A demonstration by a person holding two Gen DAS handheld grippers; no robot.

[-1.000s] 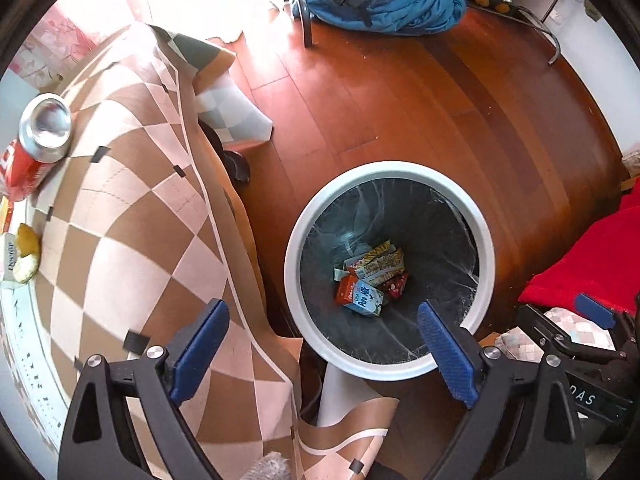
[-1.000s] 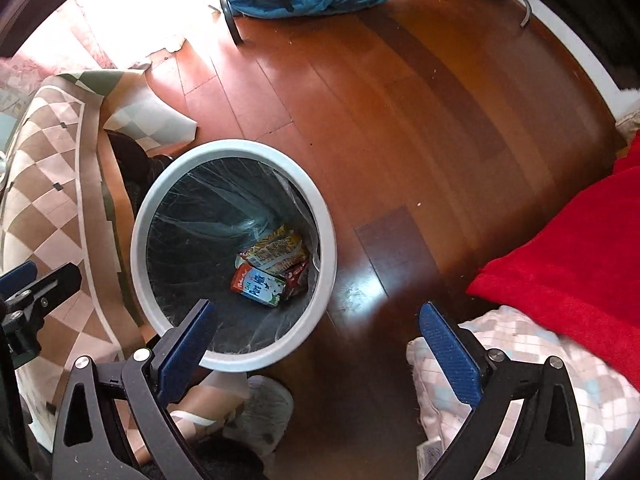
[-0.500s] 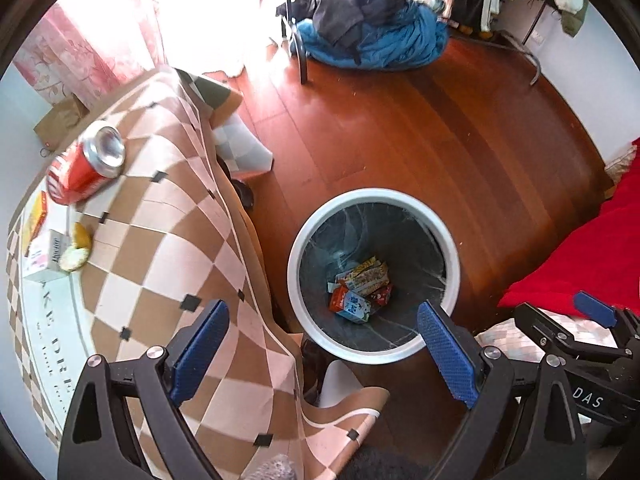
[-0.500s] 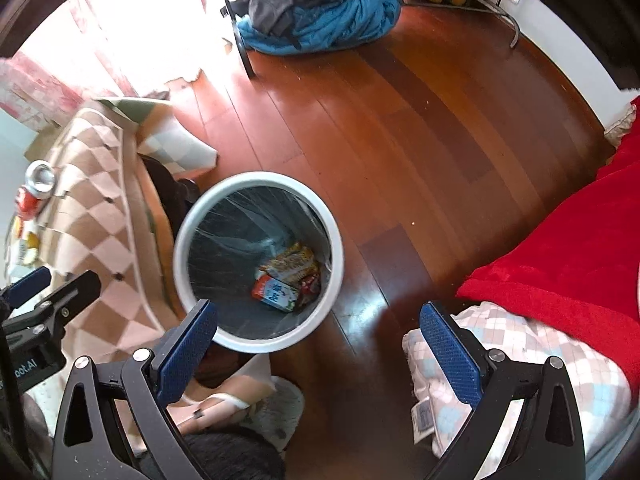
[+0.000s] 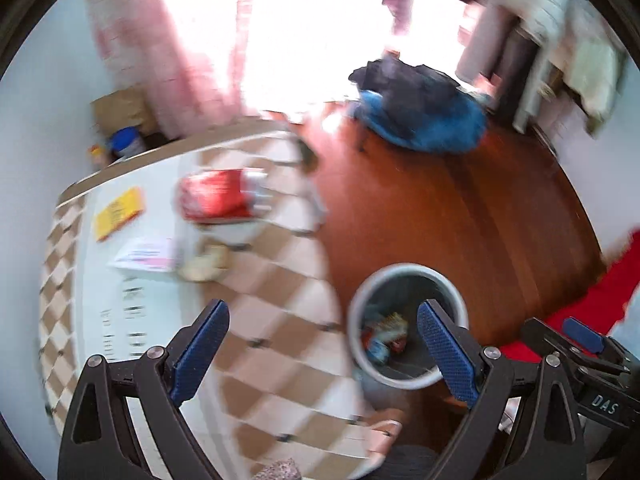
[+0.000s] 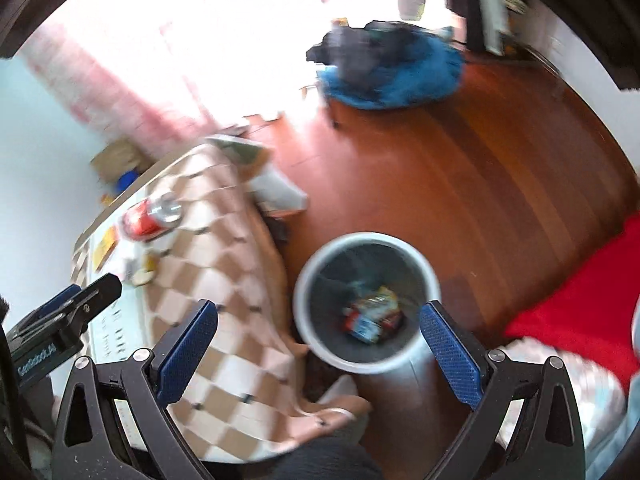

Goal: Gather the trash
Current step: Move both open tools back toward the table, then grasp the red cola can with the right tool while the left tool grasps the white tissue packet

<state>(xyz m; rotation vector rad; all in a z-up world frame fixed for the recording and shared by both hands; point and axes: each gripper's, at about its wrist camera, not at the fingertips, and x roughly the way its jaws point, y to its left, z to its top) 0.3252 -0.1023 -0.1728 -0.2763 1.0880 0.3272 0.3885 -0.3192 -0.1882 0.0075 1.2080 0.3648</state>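
Two grippers: the left gripper (image 5: 322, 354) and the right gripper (image 6: 318, 354) are both standing wide apart, with nothing between the blue pads.
Surface: a table under a brown and cream checkered cloth (image 5: 280, 344) is filling the left part of both views; both pictures are blurring.
Trash on table: a red soda can with silver top (image 5: 218, 200) is lying on its side, near a yellow flat packet (image 5: 118, 213), a white paper carton (image 5: 146, 255) and a pale crumpled scrap (image 5: 204, 266).
Bin: a round white-rimmed trash bin (image 6: 366, 300) is standing on the reddish wooden floor (image 6: 480, 184) just beside the table edge, with colourful wrappers (image 6: 372, 314) lying inside.
Room: a blue and dark pile of clothes (image 5: 420, 114) is lying far back, a red blanket (image 6: 580, 300) at the right.
Only in left view: the carton and packet are showing clearly.
Only in right view: the whole bin opening is showing.
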